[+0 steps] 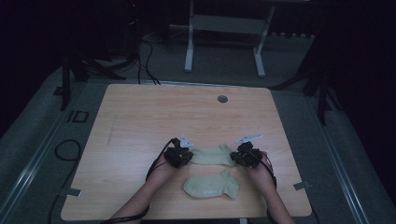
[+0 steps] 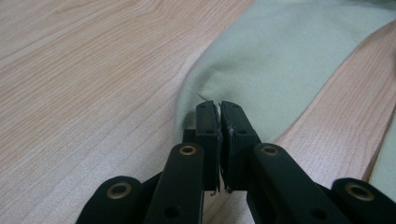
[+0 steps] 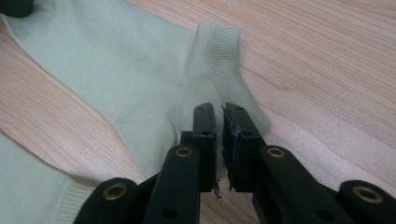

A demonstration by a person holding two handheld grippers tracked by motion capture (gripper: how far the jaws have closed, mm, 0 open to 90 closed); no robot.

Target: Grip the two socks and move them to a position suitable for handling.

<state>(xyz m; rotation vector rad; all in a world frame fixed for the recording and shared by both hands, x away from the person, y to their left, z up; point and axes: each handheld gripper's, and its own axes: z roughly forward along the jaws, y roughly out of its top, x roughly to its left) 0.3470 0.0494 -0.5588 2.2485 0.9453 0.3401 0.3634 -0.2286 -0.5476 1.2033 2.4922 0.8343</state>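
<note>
Two pale green socks lie on the wooden table (image 1: 140, 116). The far sock (image 1: 214, 155) stretches flat between the two grippers, and the near sock (image 1: 211, 185) lies just on the person's side of it, apart from it and untouched.

The left gripper (image 1: 185, 154) sits at the far sock's left end, which is the rounded toe. In the left gripper view its jaws are pressed together with the toe edge of the far sock (image 2: 280, 60) pinched between them. The right gripper (image 1: 239, 156) sits at the far sock's right end. In the right gripper view its jaws are likewise clamped tight, on the fabric of the far sock (image 3: 130, 70) just beside the ribbed cuff (image 3: 224, 60).

Holding the far sock at both ends makes sense as a way to keep it spread and flat, so that it can be lifted as one piece without bunching or folding over. The near sock lies in the same direction, toe to the left, close in front of the far sock; that suggests the held one is meant to be laid over it as a pair.
</note>
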